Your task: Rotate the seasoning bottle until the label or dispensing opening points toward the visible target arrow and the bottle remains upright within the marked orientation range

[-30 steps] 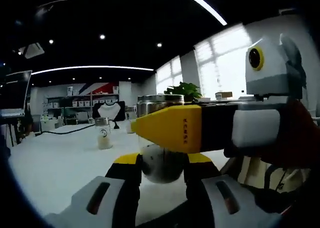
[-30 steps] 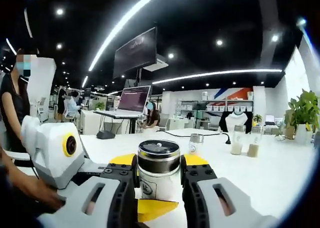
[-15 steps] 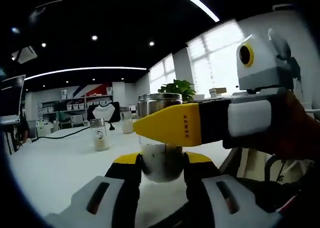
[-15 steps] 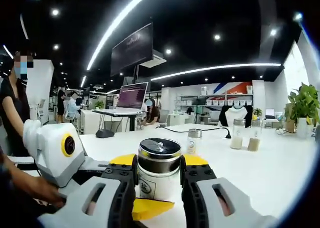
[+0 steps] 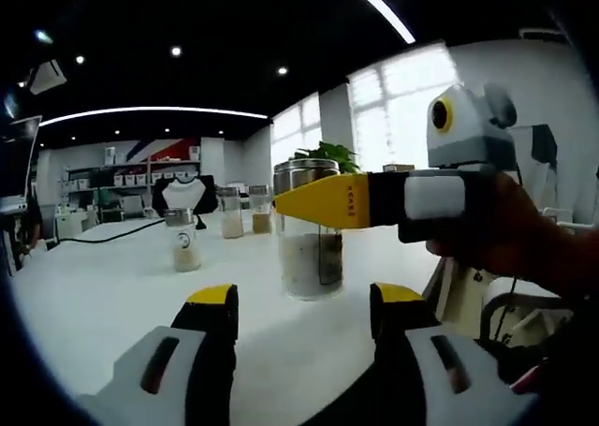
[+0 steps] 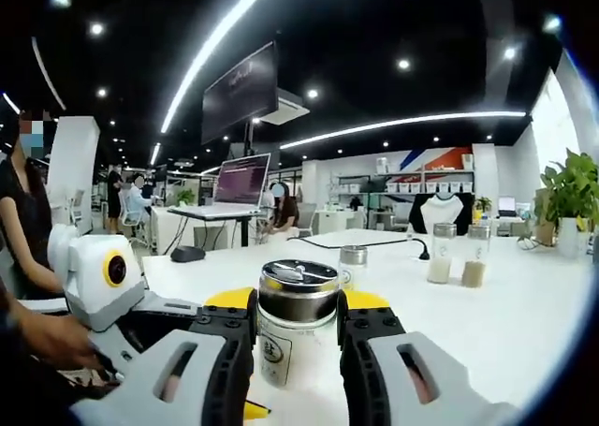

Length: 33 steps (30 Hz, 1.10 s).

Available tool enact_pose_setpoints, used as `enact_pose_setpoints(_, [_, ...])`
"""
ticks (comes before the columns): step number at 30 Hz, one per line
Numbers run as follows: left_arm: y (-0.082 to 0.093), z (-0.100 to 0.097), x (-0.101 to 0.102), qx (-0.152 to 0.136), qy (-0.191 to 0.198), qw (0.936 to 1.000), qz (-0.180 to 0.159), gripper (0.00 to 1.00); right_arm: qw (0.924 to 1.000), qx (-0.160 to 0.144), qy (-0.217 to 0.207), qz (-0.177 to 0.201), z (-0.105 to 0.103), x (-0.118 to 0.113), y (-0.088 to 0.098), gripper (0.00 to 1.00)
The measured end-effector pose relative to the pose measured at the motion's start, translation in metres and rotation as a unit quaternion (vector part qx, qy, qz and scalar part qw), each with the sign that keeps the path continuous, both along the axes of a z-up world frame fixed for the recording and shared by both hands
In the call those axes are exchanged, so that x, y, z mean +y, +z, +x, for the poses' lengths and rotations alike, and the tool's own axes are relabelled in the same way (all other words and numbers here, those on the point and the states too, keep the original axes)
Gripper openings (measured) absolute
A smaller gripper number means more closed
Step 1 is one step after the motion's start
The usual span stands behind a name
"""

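Observation:
The seasoning bottle [image 5: 309, 231] is a clear jar with pale contents and a steel lid, standing upright on the white table [image 5: 112, 295]. A yellow finger [image 5: 328, 201] of my right gripper reaches in from the right and presses the bottle's near side below the lid. My left gripper [image 5: 304, 300] stands open in front of the bottle, a short gap away. In the right gripper view, my right gripper [image 6: 298, 306] is shut on the bottle [image 6: 298, 293], with a small dark logo on its white label. The left gripper's grey body [image 6: 98, 276] sits at the left, held by a hand.
A small jar [image 5: 184, 241] and two taller bottles [image 5: 229, 222] stand further back on the table, with a plant [image 5: 323, 154] behind. A laptop [image 6: 239, 184], mouse [image 6: 187, 254] and black cable [image 6: 374, 243] lie at the far side. People sit in the background.
My left gripper has opened, let go of the bottle's lower part and drawn back from it. The right gripper stays shut on the bottle, which remains upright.

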<state>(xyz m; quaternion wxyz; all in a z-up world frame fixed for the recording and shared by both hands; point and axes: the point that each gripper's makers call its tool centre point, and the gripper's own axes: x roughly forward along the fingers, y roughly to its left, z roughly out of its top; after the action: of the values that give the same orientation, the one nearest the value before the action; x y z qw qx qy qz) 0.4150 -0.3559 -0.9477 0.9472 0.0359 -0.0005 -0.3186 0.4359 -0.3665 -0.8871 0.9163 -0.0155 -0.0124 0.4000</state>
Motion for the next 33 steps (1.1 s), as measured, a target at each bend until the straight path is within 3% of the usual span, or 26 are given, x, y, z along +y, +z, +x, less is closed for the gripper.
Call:
enact_pose_setpoints(4, [0.000,0.005,0.009,0.014,0.006,0.9995,-0.027,0.76,1.0000,0.002,0.002,-0.004,0.021,-0.003,-0.003,0.31])
enact_pose_setpoints(7, [-0.001,0.007,0.013,0.013,0.012,0.9996,-0.021,0.84,0.9999,0.007,-0.007,-0.010,0.035,-0.008,-0.005,0.31])
enact_pose_setpoints(18, [-0.003,0.014,0.022,0.012,0.020,0.9996,-0.015,0.99,0.9997,0.025,-0.003,-0.003,0.088,-0.005,-0.009,0.31])
enact_pose_setpoints(27, [-0.006,0.016,0.031,0.025,0.027,0.9993,-0.012,1.00,0.9988,0.049,-0.005,-0.002,0.117,-0.007,-0.020,0.31])
enact_pose_setpoints(30, [-0.007,0.016,0.033,0.030,0.024,0.9991,-0.018,1.00,0.9990,0.033,-0.002,-0.030,0.124,-0.004,-0.025,0.31])
enact_pose_setpoints(33, [-0.007,0.016,0.033,0.030,0.022,0.9992,-0.016,1.00,0.9988,0.043,0.010,-0.022,0.132,0.000,-0.029,0.31])
